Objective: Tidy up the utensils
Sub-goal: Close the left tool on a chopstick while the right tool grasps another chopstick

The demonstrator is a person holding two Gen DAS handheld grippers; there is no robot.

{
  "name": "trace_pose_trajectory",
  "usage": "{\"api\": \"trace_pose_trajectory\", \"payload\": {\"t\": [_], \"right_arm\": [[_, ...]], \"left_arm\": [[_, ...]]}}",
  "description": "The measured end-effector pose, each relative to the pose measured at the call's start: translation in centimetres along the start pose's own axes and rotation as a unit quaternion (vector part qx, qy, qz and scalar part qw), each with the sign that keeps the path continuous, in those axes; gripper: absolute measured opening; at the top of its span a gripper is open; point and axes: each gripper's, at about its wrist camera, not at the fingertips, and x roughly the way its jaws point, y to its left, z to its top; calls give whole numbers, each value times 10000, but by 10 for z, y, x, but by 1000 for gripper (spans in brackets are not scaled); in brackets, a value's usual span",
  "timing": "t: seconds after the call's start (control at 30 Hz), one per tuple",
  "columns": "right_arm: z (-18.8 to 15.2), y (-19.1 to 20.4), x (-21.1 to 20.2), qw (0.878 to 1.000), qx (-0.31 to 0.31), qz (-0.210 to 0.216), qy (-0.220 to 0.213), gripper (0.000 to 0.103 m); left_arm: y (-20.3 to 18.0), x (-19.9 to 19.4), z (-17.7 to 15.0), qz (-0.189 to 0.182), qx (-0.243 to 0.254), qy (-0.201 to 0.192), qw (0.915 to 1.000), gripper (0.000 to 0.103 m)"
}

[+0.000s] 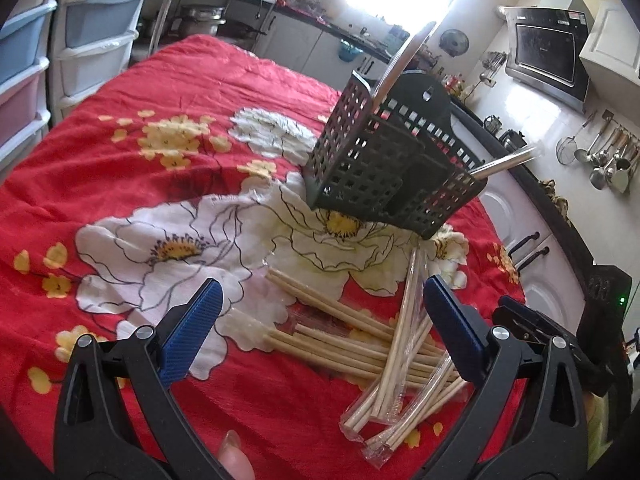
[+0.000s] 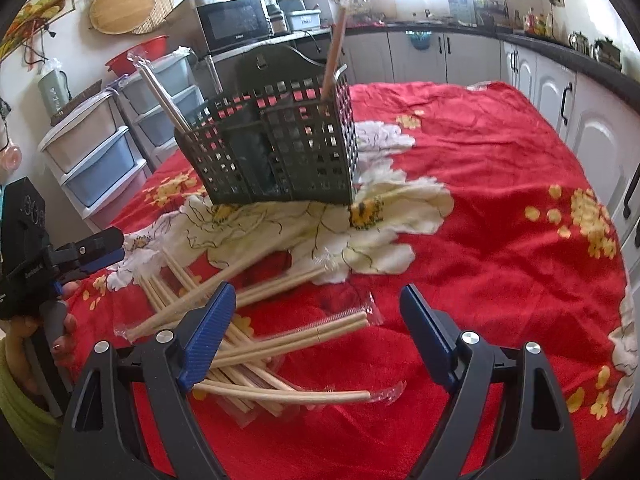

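left hand-held gripper (image 1: 320,312): my blue pads stand wide apart with nothing between them; it hangs over the near end of the pile, tilted down at the desk.
wrapped chopsticks (image 1: 360,336): a loose, crossed heap in clear sleeves, lying just ahead of and below my left pads, a few running under the right-side pad. I judge the clean pick is one sleeve lying on top, taken across its length, not at a crossing where two would come up together.
desk cloth (image 1: 160,152): red, flowered and wrinkled; soft under the sticks, so I should come down shallow and not pinch fabric with the pad tips.
basket (image 2: 280,148): dark, perforated, standing beyond the pile straight ahead of both grippers, well apart from the pads; a few long utensils already lean out of it. That is where the sticks look bound to go, dropped end-first into an open compartment.
right hand-held gripper (image 2: 316,304): pads also spread wide and empty; sticks lie under and past its left-side pad, bare cloth under the right-side one.
stray pair (image 2: 304,336): a sleeved pair lies crosswise between my right pads, apart from the tangle; I judge it the easiest first grab.
risk: slick sleeves may slide; close squarely at mid-length.
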Motion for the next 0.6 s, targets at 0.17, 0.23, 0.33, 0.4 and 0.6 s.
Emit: {"api": "trace_pose_trajectory", "payload": {"t": [0.17,0.23,0.33,0.4,0.6], "right_arm": [[-4,-9,10,9995,182,98,217,70],[-4,-12,13,9992,260,124,279,68],[-5,-15,17,9988,323,162,339,66],[-5,-17,21,9982,384,200,408,64],[-6,-25,31,9955,658,385,565,56]], "left_arm": [[6,12,2,-86,-143,206,9996,92],[9,17,3,-117,-226,291,9993,89],[13,27,7,-156,-367,407,9984,83],[17,32,9,-173,-454,493,9976,77],[24,43,15,-271,-699,647,9951,71]]}}
